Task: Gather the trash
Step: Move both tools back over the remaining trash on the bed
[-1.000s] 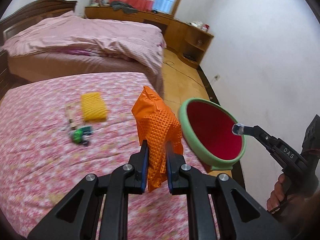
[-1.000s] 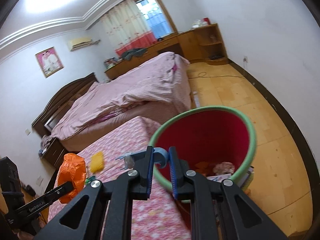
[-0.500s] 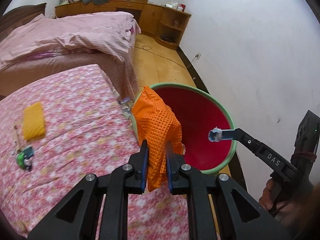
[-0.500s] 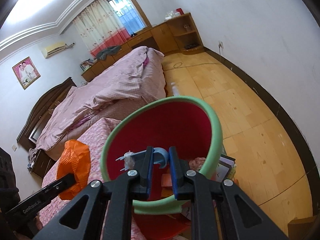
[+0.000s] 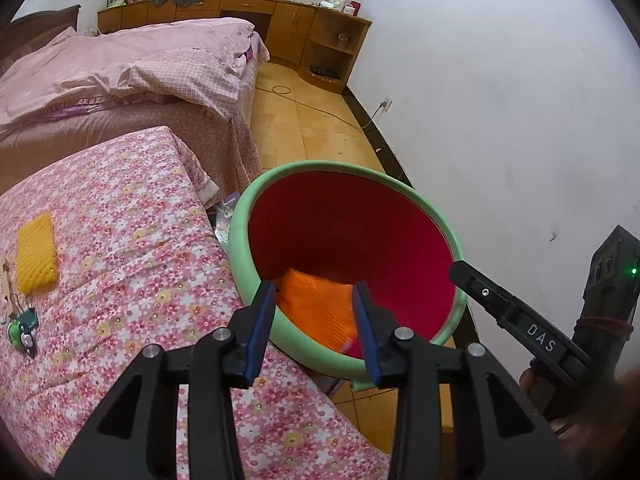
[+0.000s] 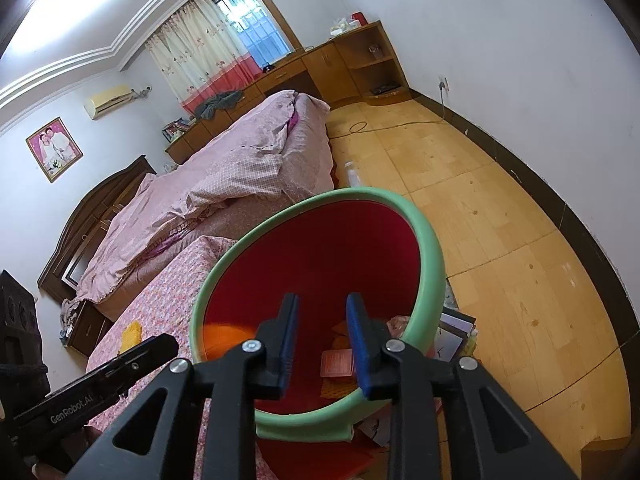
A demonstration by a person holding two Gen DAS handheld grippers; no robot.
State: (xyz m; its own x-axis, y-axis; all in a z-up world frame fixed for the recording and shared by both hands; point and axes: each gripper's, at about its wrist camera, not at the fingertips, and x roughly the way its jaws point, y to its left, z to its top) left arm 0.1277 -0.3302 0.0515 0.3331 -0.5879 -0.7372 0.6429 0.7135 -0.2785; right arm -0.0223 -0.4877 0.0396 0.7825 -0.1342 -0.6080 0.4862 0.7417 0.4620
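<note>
A red bin with a green rim (image 5: 240, 240) stands beside the floral bed. My left gripper (image 5: 314, 300) hovers over its near edge with jaws opening. The orange waffle-textured wrapper (image 5: 316, 308) shows between the jaws but lies loose inside the bin, untouched by the pads. My right gripper (image 6: 322, 304) hangs over the bin rim (image 6: 436, 264), jaws opening with nothing between them. Inside the bin are the orange wrapper (image 6: 224, 336) and a red card (image 6: 338, 364). Each gripper shows in the other's view: the right gripper (image 5: 460, 270) and the left gripper (image 6: 160, 346).
On the floral bedsheet (image 5: 120, 240) lie a yellow foam net (image 5: 36, 256) and a green keychain (image 5: 22, 326). A second bed with a pink quilt (image 5: 140, 60) stands behind. Papers (image 6: 456, 332) lie on the wooden floor by the bin; a white wall is to the right.
Both grippers moved over the bin and opened. The orange wrapper left the left gripper and now lies in the bin. The small blue-white piece is gone from the right gripper.
</note>
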